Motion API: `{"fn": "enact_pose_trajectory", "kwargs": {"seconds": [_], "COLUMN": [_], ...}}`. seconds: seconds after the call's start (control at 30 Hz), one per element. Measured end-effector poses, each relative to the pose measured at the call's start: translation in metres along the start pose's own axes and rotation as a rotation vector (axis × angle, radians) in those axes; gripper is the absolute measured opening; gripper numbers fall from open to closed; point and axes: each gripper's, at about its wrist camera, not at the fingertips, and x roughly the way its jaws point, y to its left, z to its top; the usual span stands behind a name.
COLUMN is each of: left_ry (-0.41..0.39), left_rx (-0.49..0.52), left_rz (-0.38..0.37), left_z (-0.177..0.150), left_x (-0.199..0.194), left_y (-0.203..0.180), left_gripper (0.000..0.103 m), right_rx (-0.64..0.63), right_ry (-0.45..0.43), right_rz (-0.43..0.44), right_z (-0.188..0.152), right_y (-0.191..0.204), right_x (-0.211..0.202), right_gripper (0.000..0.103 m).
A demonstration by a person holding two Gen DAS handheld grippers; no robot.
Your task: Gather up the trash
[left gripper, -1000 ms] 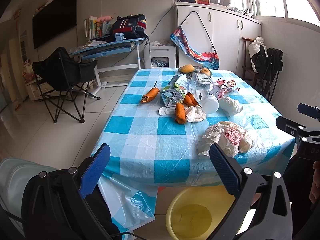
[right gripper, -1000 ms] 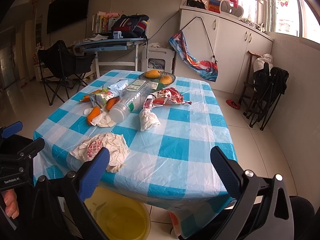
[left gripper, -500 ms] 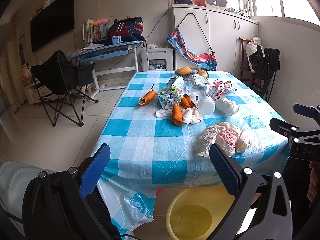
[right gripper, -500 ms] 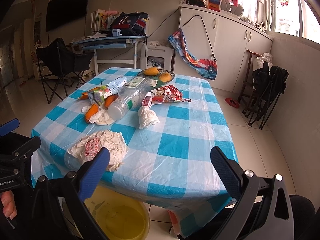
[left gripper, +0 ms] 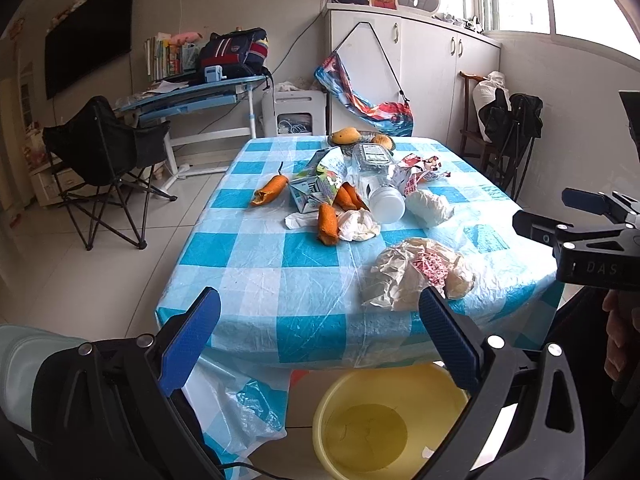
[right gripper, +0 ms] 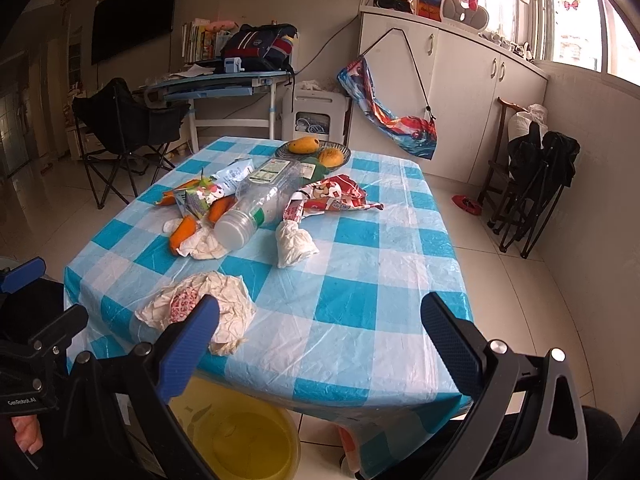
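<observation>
Both-handed and empty: the left gripper (left gripper: 318, 340) hangs with its blue fingers spread wide, holding nothing, short of the near edge of the bench (left gripper: 256, 280). Likewise the right gripper (right gripper: 320, 344) stands fully apart, touching nothing, its left finger overlapping in view the crumpled paper wrapper (right gripper: 204, 304) that lies nearest on the checked cloth. Farther in sit a wadded white bag (right gripper: 294, 242), a clear plastic bottle (right gripper: 256, 204) on its side, a torn red snack packet (right gripper: 332, 198), a crushed drink carton (left gripper: 314, 192), orange peels (left gripper: 328, 224) and tissues (left gripper: 358, 226). A plate of mangoes (right gripper: 316, 150) stands at the far edge. A yellow basin (left gripper: 372, 428) sits on the floor under the near edge.

Compared with a second ago, both views have drawn back slightly from the bench; the trash lies as before and the jaws stay as wide.
</observation>
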Motion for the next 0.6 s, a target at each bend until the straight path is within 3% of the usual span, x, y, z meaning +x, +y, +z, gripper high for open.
{"fn": "enact_pose_trajectory", "kwargs": {"seconds": [0.2,0.47,0.6], "left_ry": [0.004,0.057,0.083], "left_rx": [-0.013,0.091,0.13], "left_rz": [-0.069,-0.078,-0.104], "left_z": [0.015,0.028,0.023], "left_x": [0.01,0.052,0.069], "left_y": [-0.019,-0.06,-0.073], "left_gripper": [0.096,0.096,0.093], "right_rx": [-0.058,0.11,0.139], "right_ry": [0.085,0.176,0.169], "right_rz": [0.047,0.157,0.182], "right_z": [0.024,0.027,0.031], "right_y": [-0.016,-0.036,-0.037], "right_x": [0.034,0.075,0.074], "right_gripper": [0.097,0.097,0.097]}}
